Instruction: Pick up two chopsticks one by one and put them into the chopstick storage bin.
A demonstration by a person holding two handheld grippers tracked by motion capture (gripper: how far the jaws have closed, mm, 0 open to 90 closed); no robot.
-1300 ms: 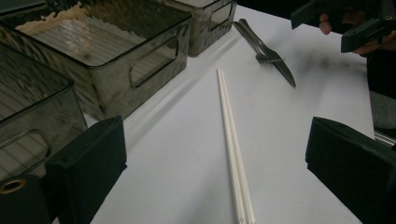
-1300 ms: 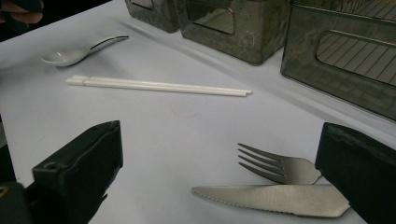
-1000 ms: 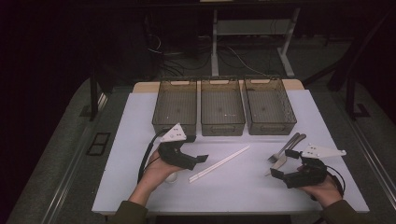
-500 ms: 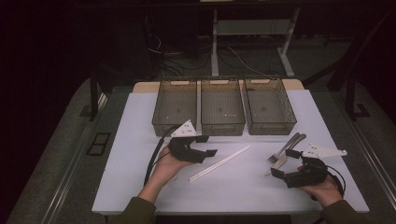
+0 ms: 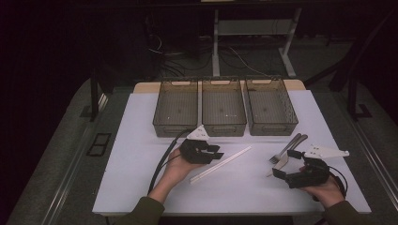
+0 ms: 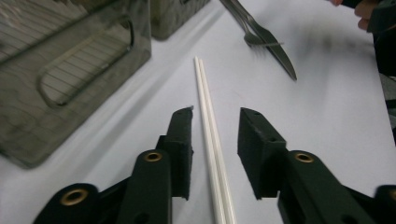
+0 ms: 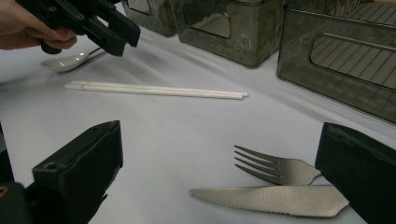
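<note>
White plastic chopsticks, a pair lying side by side on the pale bench, run between the spread jaws of the left claw, untouched. 3 smoky translucent bins stand just beyond. The right claw, jaws wide apart, flanks a steel fork and serrated knife. Its view reveals a white spoon under the left hand.
</note>
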